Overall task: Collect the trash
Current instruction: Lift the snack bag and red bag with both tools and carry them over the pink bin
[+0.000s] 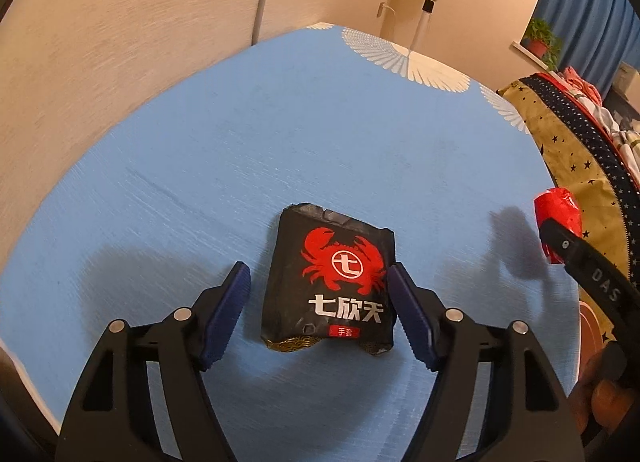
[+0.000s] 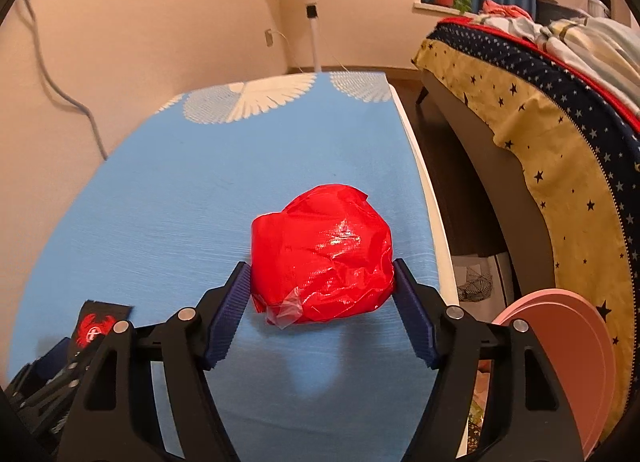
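Note:
A black packet with a red crab logo (image 1: 330, 282) lies on the blue tablecloth (image 1: 240, 150). My left gripper (image 1: 318, 318) is open with a finger on each side of the packet; the right pad is at its edge, the left pad stands a little apart. A crumpled red plastic wrapper (image 2: 322, 254) sits between the fingers of my right gripper (image 2: 322, 322), which is shut on it, held just above the cloth. In the left wrist view the red wrapper (image 1: 558, 222) shows at the right edge. The packet (image 2: 94, 326) also shows at lower left of the right wrist view.
The table's right edge (image 2: 428, 198) drops to a dark floor. A bed with a star-patterned cover (image 2: 560, 150) stands to the right. A pink round bin (image 2: 560, 362) sits at lower right. A standing fan (image 2: 310, 2) and a wall are behind the table.

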{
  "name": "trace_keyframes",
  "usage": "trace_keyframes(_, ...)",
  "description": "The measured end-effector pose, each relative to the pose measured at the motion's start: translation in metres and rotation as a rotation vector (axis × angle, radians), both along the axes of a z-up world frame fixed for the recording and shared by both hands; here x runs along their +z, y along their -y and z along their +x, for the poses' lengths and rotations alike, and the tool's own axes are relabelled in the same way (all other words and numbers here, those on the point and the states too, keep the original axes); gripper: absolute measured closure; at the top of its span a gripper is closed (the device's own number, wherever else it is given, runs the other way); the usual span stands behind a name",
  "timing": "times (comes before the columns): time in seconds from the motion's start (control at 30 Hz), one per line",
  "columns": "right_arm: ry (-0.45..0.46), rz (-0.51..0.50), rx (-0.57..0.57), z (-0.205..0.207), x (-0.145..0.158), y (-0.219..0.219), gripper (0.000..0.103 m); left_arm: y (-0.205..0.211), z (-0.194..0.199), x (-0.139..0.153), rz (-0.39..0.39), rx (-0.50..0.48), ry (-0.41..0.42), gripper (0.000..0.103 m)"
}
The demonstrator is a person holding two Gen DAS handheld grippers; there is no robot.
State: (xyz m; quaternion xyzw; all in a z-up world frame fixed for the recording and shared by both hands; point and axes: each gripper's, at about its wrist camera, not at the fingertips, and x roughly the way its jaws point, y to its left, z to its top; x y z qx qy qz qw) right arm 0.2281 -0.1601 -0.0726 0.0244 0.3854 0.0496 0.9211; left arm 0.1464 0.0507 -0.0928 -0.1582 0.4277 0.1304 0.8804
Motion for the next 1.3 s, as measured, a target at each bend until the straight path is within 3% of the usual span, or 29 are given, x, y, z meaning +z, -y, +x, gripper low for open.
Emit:
trace_keyframes(0.17, 0.017, 0.019, 0.008, -0.013, 0.011, 0.005, 0.033, 0.001, -0.005, 0.001, -0.011, -0.016, 0.018, 0.054)
trace_keyframes(0.23, 0.028, 0.021, 0.01, -0.019, 0.016, 0.007, 0.033, 0.002, -0.007, 0.005, -0.005, -0.022, 0.035, 0.074)
trace_keyframes(0.33, 0.049, 0.029, 0.015, -0.03, 0.028, 0.014, 0.033, 0.006, -0.01, 0.015, 0.018, -0.047, 0.07, 0.088)
trace_keyframes(0.43, 0.065, 0.035, 0.009, -0.04, 0.037, 0.022, 0.033, 0.011, -0.015, 0.023, 0.018, -0.074, 0.107, 0.093)
trace_keyframes(0.67, 0.101, 0.044, 0.003, -0.065, 0.058, 0.037, 0.033, 0.022, -0.029, 0.044, 0.018, -0.131, 0.181, 0.1)
trace_keyframes(1.3, 0.18, 0.048, -0.043, -0.131, 0.085, 0.064, 0.033, 0.049, -0.053, 0.08, 0.076, -0.231, 0.272, 0.1)
